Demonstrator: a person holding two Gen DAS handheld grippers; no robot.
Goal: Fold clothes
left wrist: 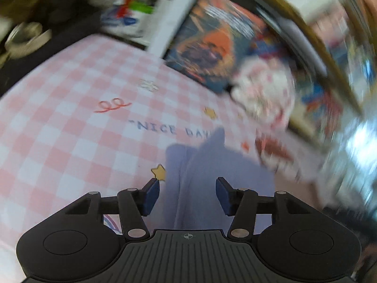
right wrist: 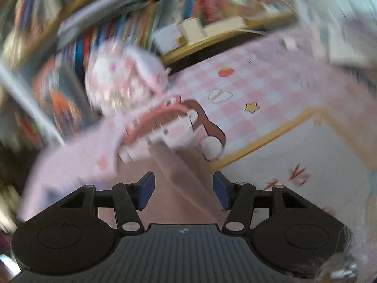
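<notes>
Garment [left wrist: 219, 162] lies on the table [left wrist: 70, 118] between both hand-held grippers' spread fingers.
Left hand-held gripper [left wrist: 187, 194]: blue pads apart, holding nothing; pale lavender cloth runs from under it forward over the pink checked cover, and a yellow star print sits just off its left fingertip. Right hand-held gripper [right wrist: 183, 191]: pads apart too, over pinkish cloth [right wrist: 165, 188] with a diagonal fold; ahead and left, a blurred pink-and-white patterned piece [right wrist: 127, 80] sits before bookshelves [right wrist: 106, 30].
</notes>
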